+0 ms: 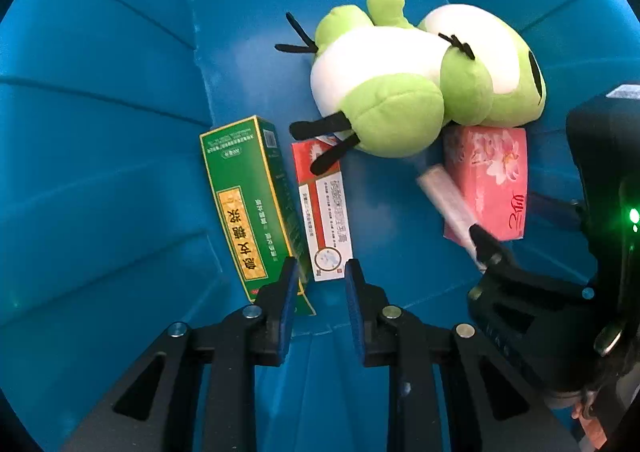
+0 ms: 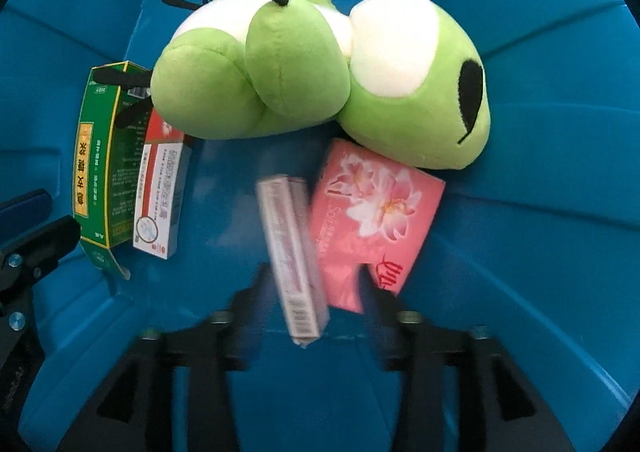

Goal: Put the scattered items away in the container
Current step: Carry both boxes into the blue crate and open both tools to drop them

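Both grippers point down into the blue bin (image 1: 100, 132) (image 2: 540, 132). On its floor lie a green frog plush (image 1: 400, 92) (image 2: 300, 64), a pink tissue pack (image 1: 496, 180) (image 2: 380, 212), a green box (image 1: 240, 204) (image 2: 96, 172) and a red-and-white box (image 1: 324, 212) (image 2: 160, 192). My left gripper (image 1: 322, 272) (image 2: 48, 220) hovers over the near ends of those two boxes. Its jaws are drawn close with only a narrow slot, gripping nothing. My right gripper (image 2: 316, 276) is open. A blurred pale purple box (image 2: 292, 252) (image 1: 444, 196) hangs loose between its fingers, beside the tissue pack.
The bin's ribbed blue walls rise close on every side of both grippers. The right gripper's black body (image 1: 560, 292) fills the right edge of the left wrist view, with a bit of a hand (image 1: 592, 424) below it.
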`<state>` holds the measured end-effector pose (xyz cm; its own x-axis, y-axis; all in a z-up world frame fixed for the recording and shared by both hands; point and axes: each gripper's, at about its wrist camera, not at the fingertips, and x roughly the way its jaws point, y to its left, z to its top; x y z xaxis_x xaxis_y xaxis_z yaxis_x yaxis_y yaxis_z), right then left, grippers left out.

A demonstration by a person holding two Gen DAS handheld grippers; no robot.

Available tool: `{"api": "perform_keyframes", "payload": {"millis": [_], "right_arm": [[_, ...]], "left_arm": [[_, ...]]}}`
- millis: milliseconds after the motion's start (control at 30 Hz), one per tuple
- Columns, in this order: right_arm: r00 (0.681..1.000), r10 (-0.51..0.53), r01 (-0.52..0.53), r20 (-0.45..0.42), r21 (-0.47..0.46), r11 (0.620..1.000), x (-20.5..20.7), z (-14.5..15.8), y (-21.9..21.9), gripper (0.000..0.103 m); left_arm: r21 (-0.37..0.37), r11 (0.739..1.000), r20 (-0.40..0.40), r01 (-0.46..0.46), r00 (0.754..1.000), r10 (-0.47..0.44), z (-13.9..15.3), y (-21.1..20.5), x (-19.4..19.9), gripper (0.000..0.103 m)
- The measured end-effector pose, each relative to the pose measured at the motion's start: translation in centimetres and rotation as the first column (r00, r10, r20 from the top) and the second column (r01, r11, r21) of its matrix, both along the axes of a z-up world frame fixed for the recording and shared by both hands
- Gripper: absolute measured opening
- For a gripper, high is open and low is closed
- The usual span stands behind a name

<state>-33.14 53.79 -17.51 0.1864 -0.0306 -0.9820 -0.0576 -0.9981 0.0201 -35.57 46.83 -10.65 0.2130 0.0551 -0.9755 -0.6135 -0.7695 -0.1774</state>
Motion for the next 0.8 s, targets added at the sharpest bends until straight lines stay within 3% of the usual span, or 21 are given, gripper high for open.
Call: {"api": "perform_keyframes", "payload": {"millis": [100, 167, 300, 433, 533, 700, 800], "right_arm": [[1.000, 0.004, -0.004, -0.018, 0.004, 1.000, 0.1, 0.6, -0.1, 0.071], [1.000, -0.003, 0.003, -0.029, 0.009, 1.000, 0.2, 1.0, 0.0, 0.095], [0.995, -0.026, 0.030, -0.098, 0.042, 0.999, 0.2, 3.1, 0.4, 0.101], [0.985, -0.041, 0.050, -0.167, 0.049, 0.998, 0.9, 6.9, 1.0, 0.102], [0.974, -0.042, 0.058, -0.224, 0.065, 0.996, 0.6, 10.3, 1.4, 0.102], [0.933, -0.048, 0.080, -0.358, 0.075, 0.994, 1.1, 16.3, 0.1, 0.102], [0.908, -0.035, 0.070, -0.418, 0.068, 0.995, 1.1, 18.5, -1.0, 0.102]], "left_arm": [[0.006, 1.000, -0.020, -0.026, 0.999, 0.026, 0.4, -0.1, -0.1, 0.032], [0.019, 0.999, -0.044, -0.032, 0.998, 0.033, 0.9, -0.2, -0.2, 0.033], [0.081, 0.993, -0.101, -0.087, 0.990, 0.095, 3.0, -0.3, -0.7, 0.033], [0.191, 0.975, -0.208, -0.113, 0.966, 0.152, 7.2, -0.7, -0.1, 0.034], [0.256, 0.949, -0.271, -0.184, 0.929, 0.253, 10.5, -2.4, 0.0, 0.034], [0.322, 0.922, -0.435, -0.216, 0.831, 0.347, 16.2, -4.8, 1.0, 0.035], [0.382, 0.893, -0.470, -0.239, 0.782, 0.410, 19.3, -7.8, 1.5, 0.051]]}}
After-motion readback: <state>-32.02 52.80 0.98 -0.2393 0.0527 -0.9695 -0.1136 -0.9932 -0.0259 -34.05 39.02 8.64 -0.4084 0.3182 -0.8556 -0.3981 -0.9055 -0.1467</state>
